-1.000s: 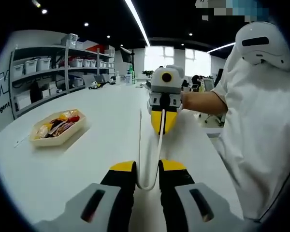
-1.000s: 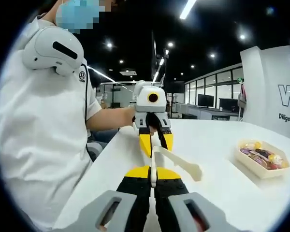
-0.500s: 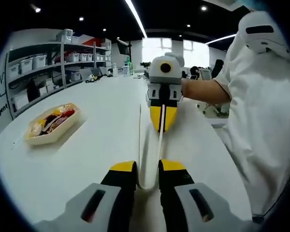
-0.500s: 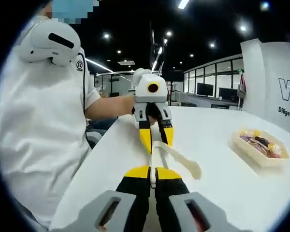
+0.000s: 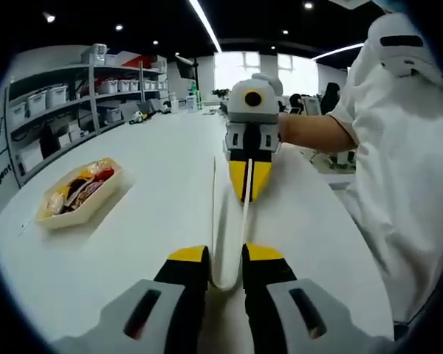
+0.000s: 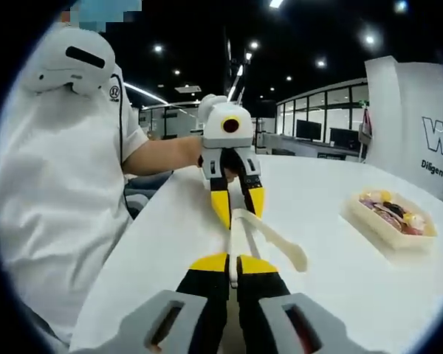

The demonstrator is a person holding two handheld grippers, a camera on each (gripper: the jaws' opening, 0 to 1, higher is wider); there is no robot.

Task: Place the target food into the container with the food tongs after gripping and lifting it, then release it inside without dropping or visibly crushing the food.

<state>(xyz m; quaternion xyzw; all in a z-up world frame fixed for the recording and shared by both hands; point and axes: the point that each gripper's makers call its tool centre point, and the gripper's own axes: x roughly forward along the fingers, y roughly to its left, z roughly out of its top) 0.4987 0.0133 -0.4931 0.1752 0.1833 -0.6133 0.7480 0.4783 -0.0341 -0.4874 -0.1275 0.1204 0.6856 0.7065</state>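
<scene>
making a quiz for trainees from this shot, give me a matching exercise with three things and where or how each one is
Things:
1. food tongs
2. food tray
3. storage bins

Place or state:
A. on the grey shelving by the wall
B. held between the left tool and the right tool, above the white table
C. resting on the table, filled with mixed colourful food

Pairs: 1-B, 2-C, 3-A

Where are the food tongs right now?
The food tongs are held above the white table between the two grippers, which face each other; the tray of food sits apart, to the right in the right gripper view.
</scene>
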